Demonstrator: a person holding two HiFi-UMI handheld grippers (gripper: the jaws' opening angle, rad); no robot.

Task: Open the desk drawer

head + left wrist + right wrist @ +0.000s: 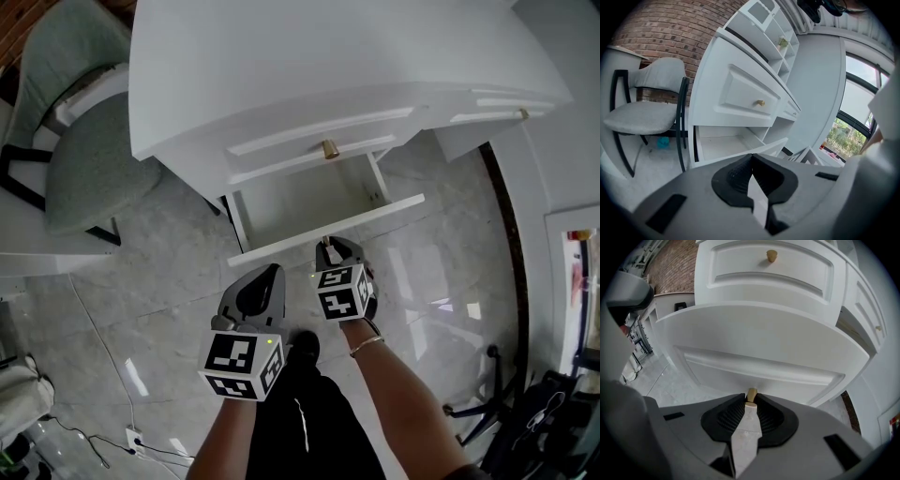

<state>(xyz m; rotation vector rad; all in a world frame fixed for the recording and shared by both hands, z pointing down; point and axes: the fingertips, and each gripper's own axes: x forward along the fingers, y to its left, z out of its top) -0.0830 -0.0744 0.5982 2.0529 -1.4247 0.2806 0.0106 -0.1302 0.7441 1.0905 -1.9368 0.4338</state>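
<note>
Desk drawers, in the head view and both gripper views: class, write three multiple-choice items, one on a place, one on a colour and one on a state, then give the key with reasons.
1. In the head view, the chair stands where relative to the desk?
A) at its right B) at its left C) on top of it
2. The upper drawer's knob is:
A) black B) red C) brass-coloured
3. The lower drawer is:
A) pulled out B) fully shut C) lying on the floor

Key:
1 B, the chair shows beside the desk's left edge.
2 C, it shows yellow-gold against the white front.
3 A, its inside is visible, and the right tongs are closed on the lower knob.
</note>
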